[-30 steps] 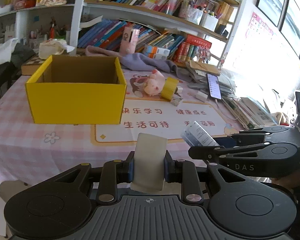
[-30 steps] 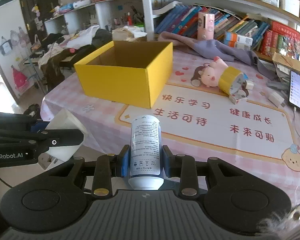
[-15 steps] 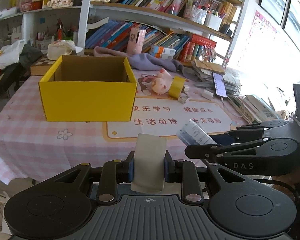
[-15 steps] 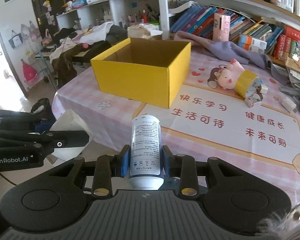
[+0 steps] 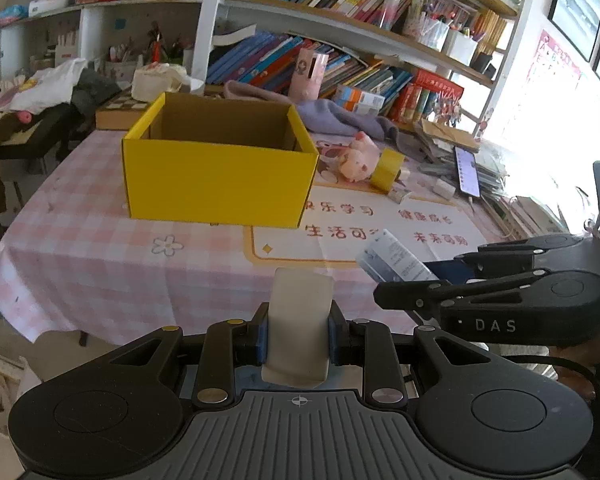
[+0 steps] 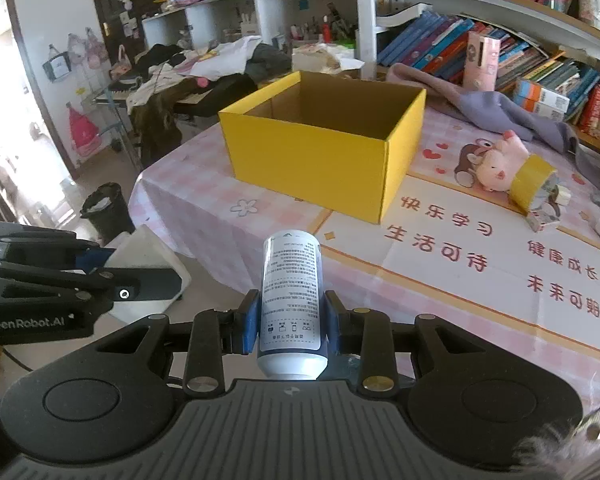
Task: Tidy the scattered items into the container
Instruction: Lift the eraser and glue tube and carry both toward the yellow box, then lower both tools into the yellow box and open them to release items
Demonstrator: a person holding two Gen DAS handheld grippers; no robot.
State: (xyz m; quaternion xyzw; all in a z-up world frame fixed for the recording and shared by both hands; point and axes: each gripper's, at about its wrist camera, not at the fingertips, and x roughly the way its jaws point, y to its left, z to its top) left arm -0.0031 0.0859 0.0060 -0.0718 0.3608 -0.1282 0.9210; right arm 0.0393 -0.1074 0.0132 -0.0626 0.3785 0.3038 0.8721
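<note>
The left gripper (image 5: 298,334) clamps a pale white block (image 5: 300,320) between its blue pads, held off the near edge of the table (image 5: 100,264), while the right gripper (image 6: 290,320) grips a white can (image 6: 291,300) with printed text, also just short of that edge. An open yellow box (image 5: 220,184) stands on the pink checked cloth toward the table's far left side, its inside mostly hidden from both views. A pink pig toy (image 6: 498,164) and a yellow tape roll (image 6: 534,184), touching each other, lie on the table to the box's right, near its far edge.
</note>
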